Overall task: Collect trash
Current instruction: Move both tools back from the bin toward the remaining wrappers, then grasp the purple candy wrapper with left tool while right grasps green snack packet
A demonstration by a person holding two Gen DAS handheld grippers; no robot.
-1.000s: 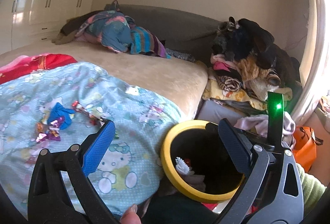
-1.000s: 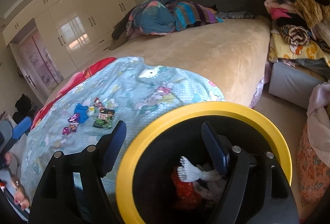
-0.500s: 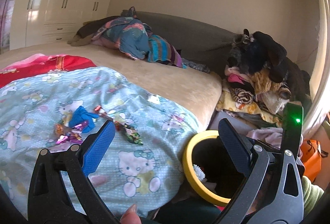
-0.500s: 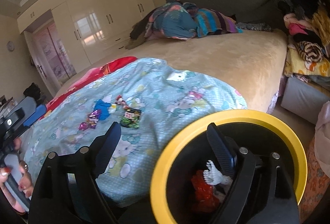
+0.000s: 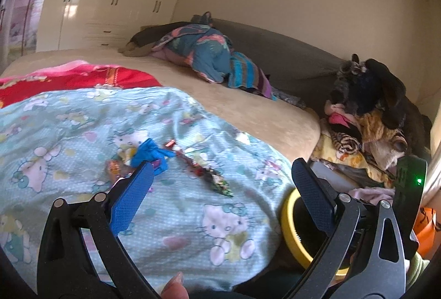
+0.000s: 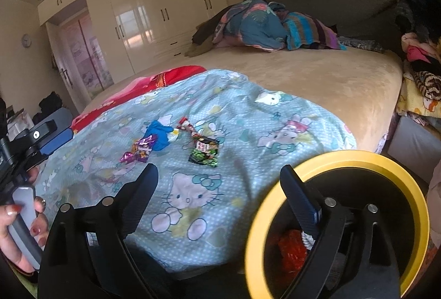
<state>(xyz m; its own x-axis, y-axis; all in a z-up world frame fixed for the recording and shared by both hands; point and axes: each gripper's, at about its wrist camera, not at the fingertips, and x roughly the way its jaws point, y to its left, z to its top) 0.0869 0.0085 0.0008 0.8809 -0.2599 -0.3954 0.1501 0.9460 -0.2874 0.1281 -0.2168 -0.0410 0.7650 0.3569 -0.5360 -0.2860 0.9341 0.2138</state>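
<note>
Change: both grippers are swinging away from the bin point(image 6: 339, 158) toward the wrappers, which now sit nearer centre than a second ago.
Meaning: a drop-off looks finished; next pickup is starting.
Left gripper point(image 5: 220, 186): fingers spread apart, holding nothing.
Right gripper point(image 6: 220, 183): fingers spread apart, holding nothing.
Trash: green packet point(image 6: 205, 151), blue wrapper point(image 6: 160, 133), foil sweets point(image 6: 137, 151) lying on the blanket point(image 6: 275, 117).
Bin: standing beside the bed, red scrap inside.
Obstacles: blanket folds; clothes pile point(image 5: 366, 117) well apart.
</note>
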